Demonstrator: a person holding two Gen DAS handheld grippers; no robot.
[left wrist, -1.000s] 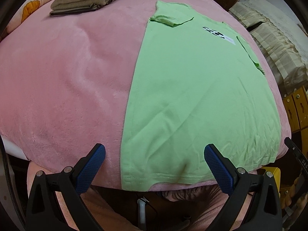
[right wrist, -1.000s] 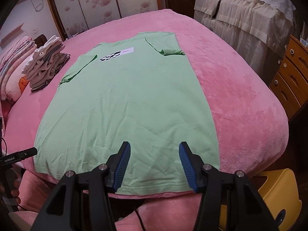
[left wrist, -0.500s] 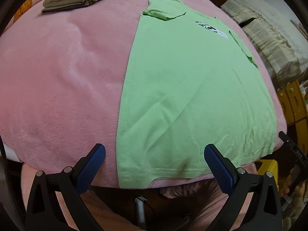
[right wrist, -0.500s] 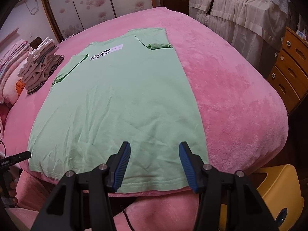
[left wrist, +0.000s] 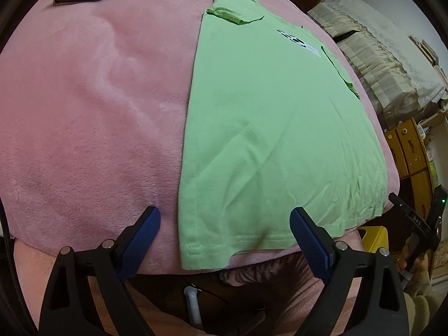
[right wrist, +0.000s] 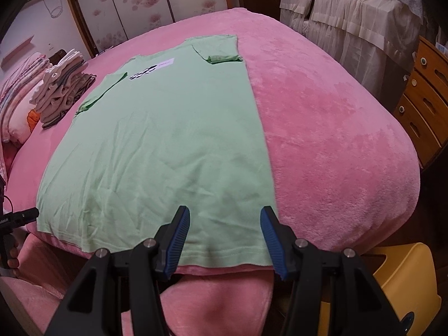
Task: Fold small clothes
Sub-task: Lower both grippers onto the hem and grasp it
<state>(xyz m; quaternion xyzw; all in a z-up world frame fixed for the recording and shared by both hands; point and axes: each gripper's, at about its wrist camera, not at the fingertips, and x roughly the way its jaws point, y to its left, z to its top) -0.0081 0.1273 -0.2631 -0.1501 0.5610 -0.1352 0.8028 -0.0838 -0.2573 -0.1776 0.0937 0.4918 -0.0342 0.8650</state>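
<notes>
Pink plush covered nearly everything: the blanket [right wrist: 336, 128] ran across the whole bed, and on it the light green T-shirt [right wrist: 168, 145] lay spread flat, back up or front up I could not tell, with a black print and a white label near the collar. Both sleeves were folded in over the body, the right one [right wrist: 221, 54] showing a brighter green edge. The hem [left wrist: 224, 247] sat right at the near edge of the bed, lightly creased, with a small dark smudge on it in the left view.

Behind the bed stood a wardrobe with floral doors [right wrist: 134, 2], cream lace-trimmed covers [right wrist: 350, 14] to the right, and a wooden chest of drawers [right wrist: 422, 100]. A stack of folded beige clothes [right wrist: 61, 89] rested near the far left of the bed, well apart from the shirt. A yellow stool [right wrist: 392, 274] sat low at the right.

The left gripper [left wrist: 224, 238] hung just before the shirt's left hem corner, fingers spread wide, grasping nothing. The right gripper [right wrist: 224, 238] hovered over the hem's right end, fingers parted too, nothing between them.
</notes>
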